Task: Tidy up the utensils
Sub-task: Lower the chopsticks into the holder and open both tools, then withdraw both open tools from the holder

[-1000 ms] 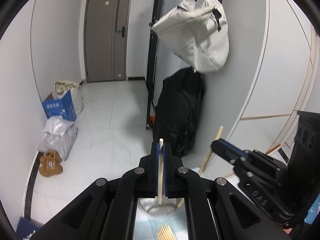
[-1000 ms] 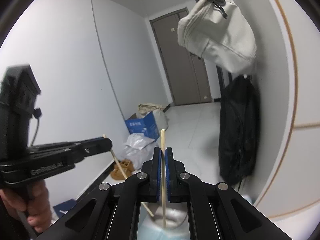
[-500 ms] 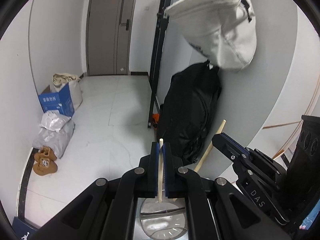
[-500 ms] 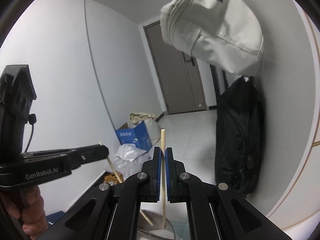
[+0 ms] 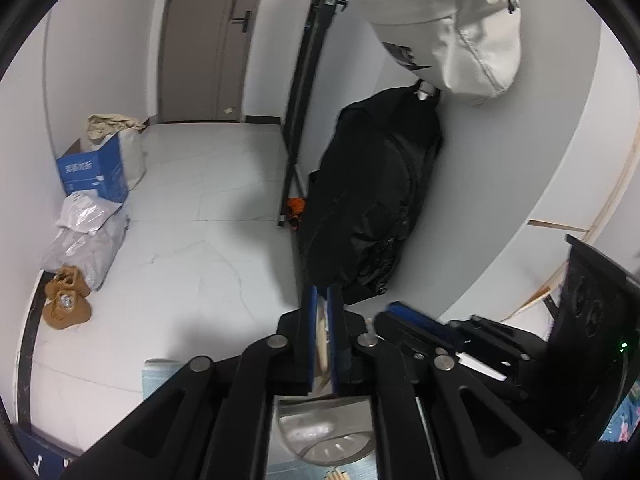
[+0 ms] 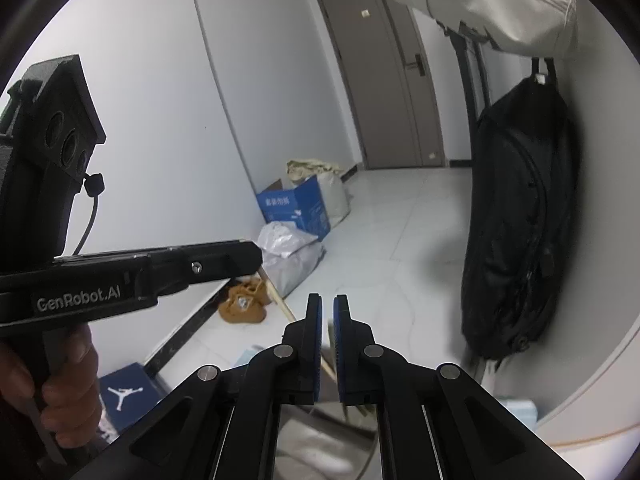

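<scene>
- Left wrist view: the left gripper [image 5: 323, 334] has just been opening; its blue pads stand slightly apart, and the pale wooden chopstick [image 5: 321, 338] between them has slipped low toward the metal holder [image 5: 326, 430] below. Release looks underway.
- Right wrist view: the right gripper [image 6: 327, 334] has likewise just parted; its blurred chopstick [image 6: 331, 336] is dropping, no longer clamped, toward the holder's rim [image 6: 370, 446].
</scene>
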Available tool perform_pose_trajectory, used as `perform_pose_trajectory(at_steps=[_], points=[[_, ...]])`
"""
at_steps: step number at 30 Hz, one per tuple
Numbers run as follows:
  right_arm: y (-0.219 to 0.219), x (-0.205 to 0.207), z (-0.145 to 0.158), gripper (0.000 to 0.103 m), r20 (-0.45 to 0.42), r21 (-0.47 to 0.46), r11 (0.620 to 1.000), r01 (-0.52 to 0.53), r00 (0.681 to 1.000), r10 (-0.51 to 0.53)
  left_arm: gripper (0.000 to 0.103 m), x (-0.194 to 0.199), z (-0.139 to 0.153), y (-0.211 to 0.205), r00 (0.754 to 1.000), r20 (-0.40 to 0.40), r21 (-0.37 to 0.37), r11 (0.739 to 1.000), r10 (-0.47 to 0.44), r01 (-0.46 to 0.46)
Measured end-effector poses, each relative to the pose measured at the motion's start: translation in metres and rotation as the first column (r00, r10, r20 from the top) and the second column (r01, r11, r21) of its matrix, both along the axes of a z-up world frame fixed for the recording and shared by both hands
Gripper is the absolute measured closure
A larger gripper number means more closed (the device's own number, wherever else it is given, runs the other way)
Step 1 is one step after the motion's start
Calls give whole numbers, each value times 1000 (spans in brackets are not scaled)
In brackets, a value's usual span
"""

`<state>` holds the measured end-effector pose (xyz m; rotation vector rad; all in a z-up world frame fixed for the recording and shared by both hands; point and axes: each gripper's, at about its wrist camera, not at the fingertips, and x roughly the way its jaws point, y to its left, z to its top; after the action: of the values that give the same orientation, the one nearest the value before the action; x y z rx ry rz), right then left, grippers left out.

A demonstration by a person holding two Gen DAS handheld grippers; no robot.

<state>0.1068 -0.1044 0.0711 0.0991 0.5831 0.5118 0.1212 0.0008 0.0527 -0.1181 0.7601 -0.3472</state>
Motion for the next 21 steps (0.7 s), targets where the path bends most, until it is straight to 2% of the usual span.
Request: perform_pose_trajectory(at_steps=[2,4,6,11,12,14,19,21], points=[[-1,-5,1,65,-14,-8,1000,18,1000,-19,68,-5,-2,8,999,-2,-5,999,34,-34],[-2,-13,4,58,-11,-8,999,34,999,-34,60,-12,-4,13,998,9,-13,998,62,-62],[-1,-25,9,57,0,-28,999,46,999,-46,60,-19,-5,14,996,13,8,996,85,-85],[2,-47,15,46,5,-53,996,65,998,-65,58,-36,-7,10,994,10,48,993,107,-107],[2,-54,17,44,10,-63,995,78,997,-77,56,-41,-7,10,993,14,51,992,115,-116],[1,-61,18,38,15,-63,995,81,997,-80,42,-50,-6,10,989,28,60,987,145,-147],[-5,-87,17,32,15,-51,994,93,996,-92,41,-73,-6,12,977,51,80,975,205,-209],[-8,-97,15,28,18,-49,994,101,995,-101,41,-83,-6,8,969,66,118,962,240,-246]])
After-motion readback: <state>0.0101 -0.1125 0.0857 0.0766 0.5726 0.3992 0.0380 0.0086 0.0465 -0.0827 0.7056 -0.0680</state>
